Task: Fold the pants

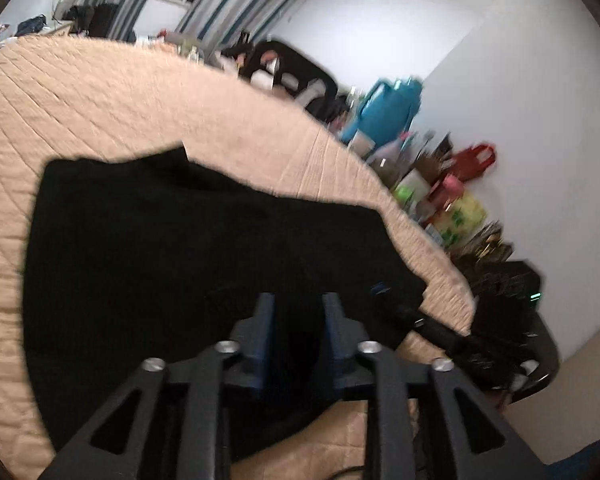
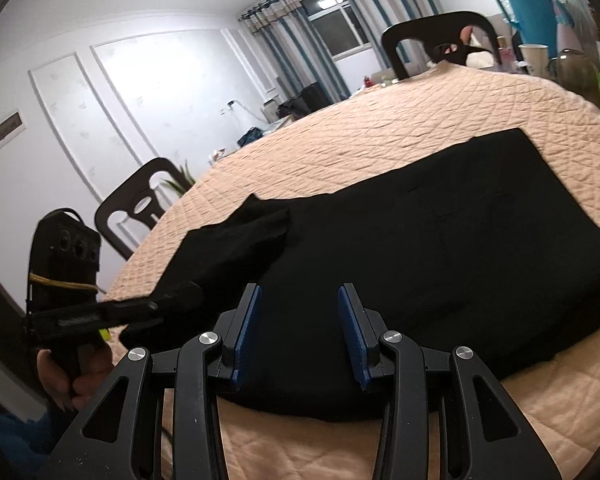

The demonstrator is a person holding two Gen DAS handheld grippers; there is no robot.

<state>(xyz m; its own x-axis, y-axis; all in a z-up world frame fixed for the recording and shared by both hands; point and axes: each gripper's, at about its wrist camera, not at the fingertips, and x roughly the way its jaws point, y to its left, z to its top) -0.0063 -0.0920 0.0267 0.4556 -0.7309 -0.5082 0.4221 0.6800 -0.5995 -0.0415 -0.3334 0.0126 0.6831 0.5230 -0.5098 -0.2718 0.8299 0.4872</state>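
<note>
- Black pants [image 2: 400, 248] lie folded on the peach quilt [image 2: 400, 120], near the close edge of the table.
- One corner flap of the pants sticks out to the left in the right cam.
- Right gripper [image 2: 298, 332] hangs just over the near part of the pants, jaws wide apart, nothing in them.
- Left gripper [image 1: 296, 332] is over the pants too, jaws a bit apart w/ nothing pinched.
- A hand [image 2: 74, 380] holds the left tool at the left side.
- Dark chair [image 2: 436, 40] stands at the far side.

The clutter [image 1: 440, 196] beside the quilt [image 1: 100, 112] is motion-blurred, its items unidentifiable.
</note>
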